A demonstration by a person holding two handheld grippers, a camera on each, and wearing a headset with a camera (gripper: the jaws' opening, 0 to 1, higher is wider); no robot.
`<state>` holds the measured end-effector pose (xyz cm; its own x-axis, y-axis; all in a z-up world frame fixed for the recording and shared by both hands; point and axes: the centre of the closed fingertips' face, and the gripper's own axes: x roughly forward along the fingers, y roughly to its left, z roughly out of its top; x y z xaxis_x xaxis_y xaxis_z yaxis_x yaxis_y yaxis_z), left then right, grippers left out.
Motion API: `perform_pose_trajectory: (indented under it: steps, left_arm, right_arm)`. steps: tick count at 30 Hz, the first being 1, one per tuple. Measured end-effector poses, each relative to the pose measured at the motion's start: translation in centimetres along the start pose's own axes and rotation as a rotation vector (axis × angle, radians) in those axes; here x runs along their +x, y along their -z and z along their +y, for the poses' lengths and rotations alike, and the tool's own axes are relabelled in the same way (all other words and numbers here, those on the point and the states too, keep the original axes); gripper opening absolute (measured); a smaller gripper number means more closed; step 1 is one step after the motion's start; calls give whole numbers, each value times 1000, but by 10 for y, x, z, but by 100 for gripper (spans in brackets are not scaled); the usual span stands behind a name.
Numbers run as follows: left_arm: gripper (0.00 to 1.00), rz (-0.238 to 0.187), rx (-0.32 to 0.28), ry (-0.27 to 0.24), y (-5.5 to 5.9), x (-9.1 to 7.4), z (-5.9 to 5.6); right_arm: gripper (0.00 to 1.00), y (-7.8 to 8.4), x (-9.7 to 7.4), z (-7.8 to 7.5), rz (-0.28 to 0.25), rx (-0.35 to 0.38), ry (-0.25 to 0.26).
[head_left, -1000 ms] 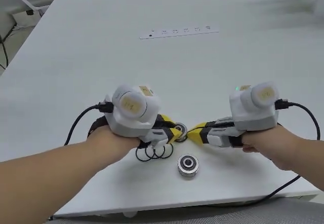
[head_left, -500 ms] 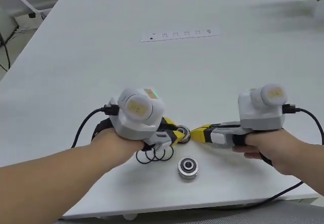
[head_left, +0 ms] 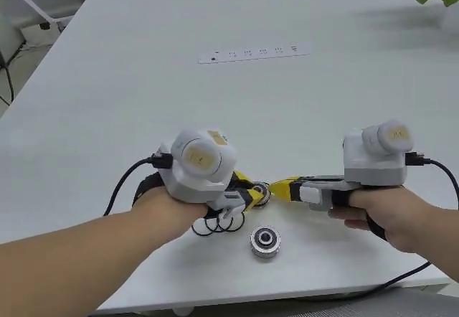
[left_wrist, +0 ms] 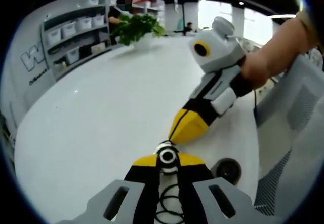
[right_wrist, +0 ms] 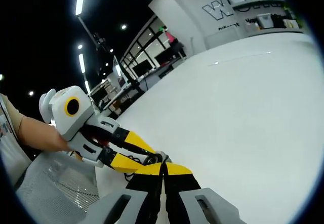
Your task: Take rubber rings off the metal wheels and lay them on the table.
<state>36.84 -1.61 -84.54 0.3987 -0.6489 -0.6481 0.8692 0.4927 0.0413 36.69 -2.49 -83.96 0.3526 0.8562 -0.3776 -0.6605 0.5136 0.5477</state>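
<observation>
Grip against grip, near edge
Head view: a wheel [head_left: 259, 190] is gripped by the table's [head_left: 143, 80] near edge, loose rings [head_left: 219, 222] and a second wheel [head_left: 265, 239] lying nearer. Left gripper view: left gripper [left_wrist: 167, 158] is clamped on the wheel, likely to steady it. Right gripper view: right gripper [right_wrist: 162, 164] is closed at its rim; whether a ring is pinched cannot be told.

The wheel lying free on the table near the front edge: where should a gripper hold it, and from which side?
Probably across its outer rim, coming straight down from above. The wheel lies flat with its hub facing up, so its round side wall gives the jaws two opposite faces to close on.
</observation>
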Motion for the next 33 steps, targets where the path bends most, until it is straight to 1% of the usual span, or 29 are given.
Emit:
perform_pose_trajectory:
  steps: [4,8,9,11,14,17,18,19,21,22,23,24,26,28,29,31,33]
  left_arm:
    - [12,2,2,0,0,0,0]
    - [12,4,2,-4,0,0,0]
    - [12,4,2,-4,0,0,0]
    - [12,6,1,-4,0,0,0]
    - [12,7,2,-3,0,0,0]
    - [12,9,4,-3,1,0,-1]
    - [12,10,3,-3,1,0,-1]
    - [12,9,4,-4,1,0,-1]
    - [12,6,2,-7,1,0,-1]
    - [12,5,2,-9,1,0,-1]
    - [12,5,2,-9,1,0,-1]
    - [12,6,2,-9,1,0,-1]
    - [12,5,2,-9,1,0,-1]
    - [12,4,-1,-9,1,0,-1]
    - [12,3,-1,-9,0,0,-1]
    - [12,-2,2,-9,0,0,-1]
    - [13,-8,-3,-7,0,-1,-1]
  right_arm:
    - [0,0,0,2,5,-14,2]
    - [0,-1,0,3,4,-8,-3]
    - [0,-1,0,4,5,-13,-4]
    - [0,0,1,5,16,-50,1]
    - [0,0,2,5,19,-50,-4]
    - [0,1,7,12,28,-64,-31]
    - [0,-3,9,15,6,-57,-43]
    - [0,-3,9,17,14,-42,-63]
    - [0,-4,10,16,13,-53,-64]
    - [0,-6,9,20,-11,-26,-97]
    - [0,-6,9,20,-11,36,-92]
    - [0,-5,8,16,-6,-12,-87]
    - [0,-5,8,17,-9,28,-95]
    - [0,-6,7,11,-16,51,-74]
    - [0,-6,7,8,-13,49,-52]
    - [0,-5,6,7,-8,30,-40]
    - [0,-4,6,5,-5,32,-30]
